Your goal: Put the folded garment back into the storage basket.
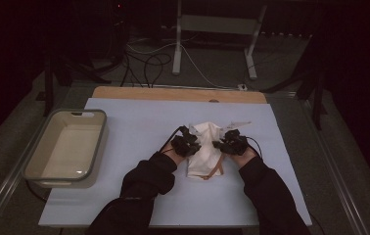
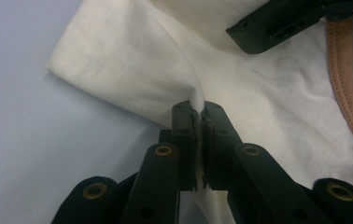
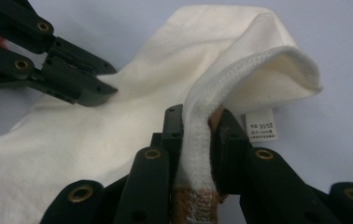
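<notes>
Both the left gripper (image 2: 198, 114) and right gripper (image 3: 198, 123) pinch the cream shirt (image 1: 206, 147); soft and limp, it looks best gripped along its thick hems.

Two arms in dark sleeves reach in from the bottom. The left gripper (image 1: 187, 143) and the right gripper (image 1: 232, 142) sit close together, side by side. Each one has its jaws squeezed tight on a fold of the cream shirt (image 1: 207, 152).
</notes>
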`<state>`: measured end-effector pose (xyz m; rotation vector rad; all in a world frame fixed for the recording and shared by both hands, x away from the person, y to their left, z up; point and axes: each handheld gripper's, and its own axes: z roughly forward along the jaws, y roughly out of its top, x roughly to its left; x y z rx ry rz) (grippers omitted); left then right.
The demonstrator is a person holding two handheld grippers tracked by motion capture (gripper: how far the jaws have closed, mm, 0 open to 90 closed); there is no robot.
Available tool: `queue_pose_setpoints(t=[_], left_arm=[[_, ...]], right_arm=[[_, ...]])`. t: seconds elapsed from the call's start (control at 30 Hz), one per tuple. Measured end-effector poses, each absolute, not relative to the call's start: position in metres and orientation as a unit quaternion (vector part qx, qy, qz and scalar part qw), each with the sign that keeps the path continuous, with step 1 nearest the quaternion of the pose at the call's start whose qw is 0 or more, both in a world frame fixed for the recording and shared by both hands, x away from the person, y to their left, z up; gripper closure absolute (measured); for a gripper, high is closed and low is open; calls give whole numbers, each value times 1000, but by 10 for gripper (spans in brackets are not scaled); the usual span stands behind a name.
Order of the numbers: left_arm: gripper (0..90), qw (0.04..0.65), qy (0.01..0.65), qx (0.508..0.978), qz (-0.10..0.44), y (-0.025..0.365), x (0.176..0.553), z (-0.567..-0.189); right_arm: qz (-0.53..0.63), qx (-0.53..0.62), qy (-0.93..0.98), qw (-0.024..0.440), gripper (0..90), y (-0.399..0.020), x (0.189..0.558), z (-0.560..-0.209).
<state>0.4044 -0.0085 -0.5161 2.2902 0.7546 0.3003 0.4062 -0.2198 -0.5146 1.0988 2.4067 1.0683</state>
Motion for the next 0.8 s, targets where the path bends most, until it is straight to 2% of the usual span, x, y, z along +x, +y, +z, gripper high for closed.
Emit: queue_pose_setpoints(t=[0.8], left_arm=[[865, 373, 277, 878, 113, 5, 394, -479]], right_arm=[[389, 373, 829, 150, 777, -214, 396, -485]])
